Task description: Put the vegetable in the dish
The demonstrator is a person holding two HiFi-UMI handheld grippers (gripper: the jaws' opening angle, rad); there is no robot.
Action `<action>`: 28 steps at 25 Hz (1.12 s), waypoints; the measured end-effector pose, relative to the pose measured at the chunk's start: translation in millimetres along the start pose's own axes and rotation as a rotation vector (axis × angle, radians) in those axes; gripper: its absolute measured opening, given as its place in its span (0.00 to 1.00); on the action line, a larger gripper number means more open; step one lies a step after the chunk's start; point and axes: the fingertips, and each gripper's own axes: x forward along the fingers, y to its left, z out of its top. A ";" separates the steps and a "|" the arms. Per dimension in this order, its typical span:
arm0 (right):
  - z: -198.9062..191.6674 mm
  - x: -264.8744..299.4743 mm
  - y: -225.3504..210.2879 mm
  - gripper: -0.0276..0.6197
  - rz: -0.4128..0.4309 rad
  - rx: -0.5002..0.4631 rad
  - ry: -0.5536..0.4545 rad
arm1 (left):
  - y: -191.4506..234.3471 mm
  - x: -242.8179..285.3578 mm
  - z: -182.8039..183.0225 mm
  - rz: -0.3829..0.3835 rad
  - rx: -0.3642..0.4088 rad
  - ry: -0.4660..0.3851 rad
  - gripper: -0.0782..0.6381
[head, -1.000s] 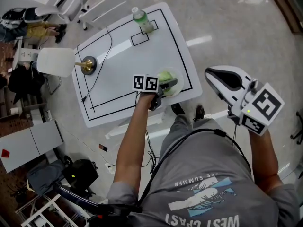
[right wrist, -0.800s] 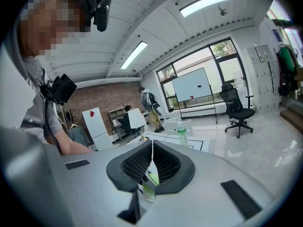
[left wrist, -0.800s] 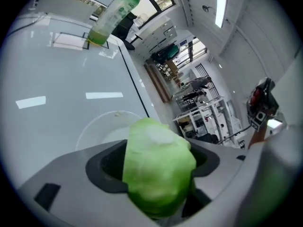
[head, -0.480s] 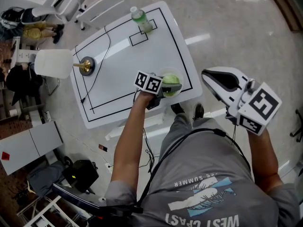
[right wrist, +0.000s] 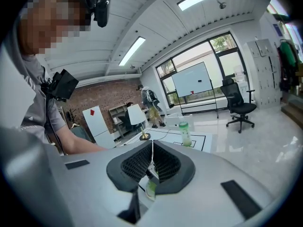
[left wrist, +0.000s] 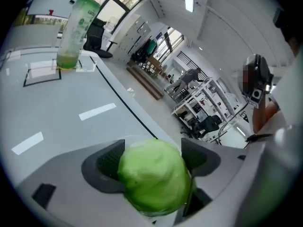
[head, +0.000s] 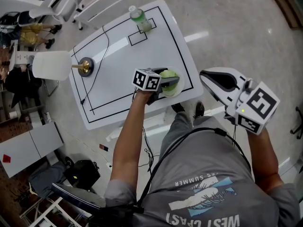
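A round green cabbage (head: pixel 168 75) (left wrist: pixel 154 178) rests over the pale dish (head: pixel 179 90) at the white table's near right corner. My left gripper (head: pixel 168 82) (left wrist: pixel 153 145) straddles the cabbage and its jaws are opening. Dark pads (left wrist: pixel 108 161) show on both sides, and the right one stands apart from the cabbage. The cabbage hides most of the dish in the left gripper view. My right gripper (head: pixel 204 75) (right wrist: pixel 151 155) hangs in the air to the right of the table, off its edge. Its pads meet with nothing between them.
A green bottle (head: pixel 139 18) (left wrist: pixel 75 30) stands in a marked square at the table's far right corner. A lamp with a white shade (head: pixel 52 65) and brass base (head: pixel 86 65) stands at the left, its cord trailing over the table (head: pixel 118 56). Office chairs stand beyond.
My left gripper has stayed at the dish and turned a little, with the cabbage still between its jaws. The right gripper has drifted slightly left.
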 end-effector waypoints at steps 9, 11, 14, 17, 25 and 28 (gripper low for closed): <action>-0.3 -4.2 -2.0 0.05 0.005 0.015 0.005 | 19.6 -7.0 13.1 0.151 0.070 -0.144 0.64; -2.1 -3.5 -0.7 0.05 0.002 0.015 0.004 | 25.4 -13.2 12.4 0.176 0.063 -0.173 0.64; -2.9 -3.3 0.3 0.05 0.005 0.007 0.004 | 30.6 -25.9 16.4 0.209 0.041 -0.233 0.64; -0.9 -6.3 1.5 0.05 0.009 -0.006 -0.005 | 28.3 -42.3 26.9 0.236 0.028 -0.306 0.64; 6.1 -33.7 16.2 0.05 0.025 -0.065 -0.046 | -18.8 -121.8 71.8 0.289 0.056 -0.557 0.56; 6.6 -47.9 24.0 0.05 0.035 -0.102 -0.064 | -57.4 -163.8 89.3 0.297 0.094 -0.667 0.26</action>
